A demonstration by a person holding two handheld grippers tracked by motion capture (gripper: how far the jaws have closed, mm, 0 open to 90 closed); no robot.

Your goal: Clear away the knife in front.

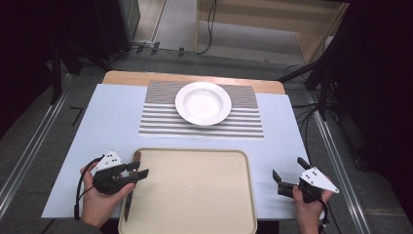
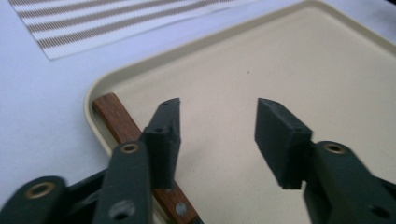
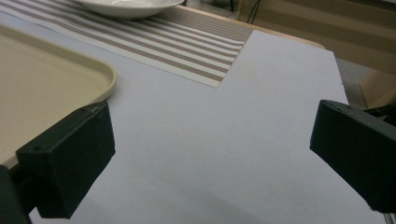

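A knife (image 1: 128, 201) with a wooden handle (image 2: 116, 117) lies along the left edge of the beige tray (image 1: 195, 152), its handle end pointing away from me. My left gripper (image 1: 138, 170) hovers over the handle, open, with nothing between its jaws. In the left gripper view, the left gripper (image 2: 218, 106) has one jaw right above the handle and the other over the bare tray (image 2: 280, 60). My right gripper (image 1: 288, 168) is held open over the table to the right of the tray. The right gripper (image 3: 210, 126) has bare table between its jaws.
A white plate (image 1: 203, 102) sits on a striped placemat (image 1: 160, 122) beyond the tray; both also appear in the right gripper view, plate (image 3: 126, 7) and placemat (image 3: 187, 42). A pale sheet (image 1: 117, 112) covers the table. Cables and stands surround the table on the floor.
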